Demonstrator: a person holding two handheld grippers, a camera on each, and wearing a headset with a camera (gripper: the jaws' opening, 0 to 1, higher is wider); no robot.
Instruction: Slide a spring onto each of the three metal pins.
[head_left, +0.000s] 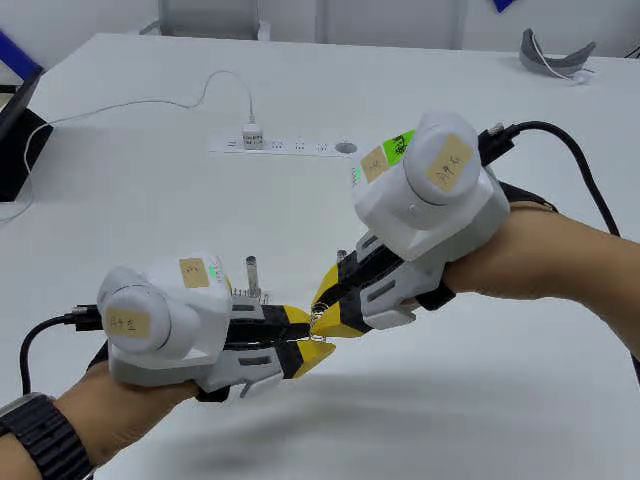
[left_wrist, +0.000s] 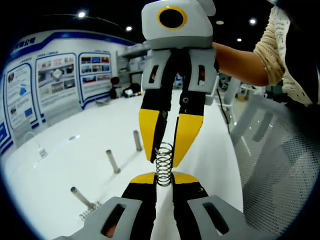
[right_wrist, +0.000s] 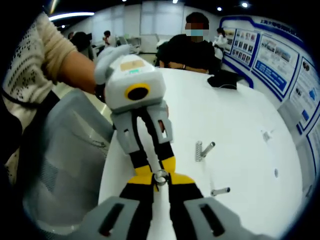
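**Head view.** White bench.
- The left hand-held gripper comes in from the lower left and the right hand-held gripper from the upper right. They meet tip to tip.
- A small spring sits between the two sets of yellow tips, lifted off the bench.
- One pin stands upright just behind and left of the spring, past the left gripper's body.
- A power strip lies well beyond the spring.

**Left gripper view.**
- This gripper's own jaws are drawn narrow and clamp the spring's lower end.
- The right hand-held gripper reaches down from the top. Its yellow fingers are closed in on the spring's upper end.
- Three pins stand upright in a row to the left of the spring: first pin, next pin, last pin.
- A second spring is at the foot of the last pin. I cannot tell whether it is around the pin or beside it.
- A mesh chair is to the right of the spring.

**Right gripper view.**
- The spring shows end-on as a ring, pinched where the right gripper's narrow tips meet those of the left hand-held gripper.
- To the right of the spring there is a pin with the second spring just beside it.
- Another pin is nearer.
- A person sits at the far side of the bench.
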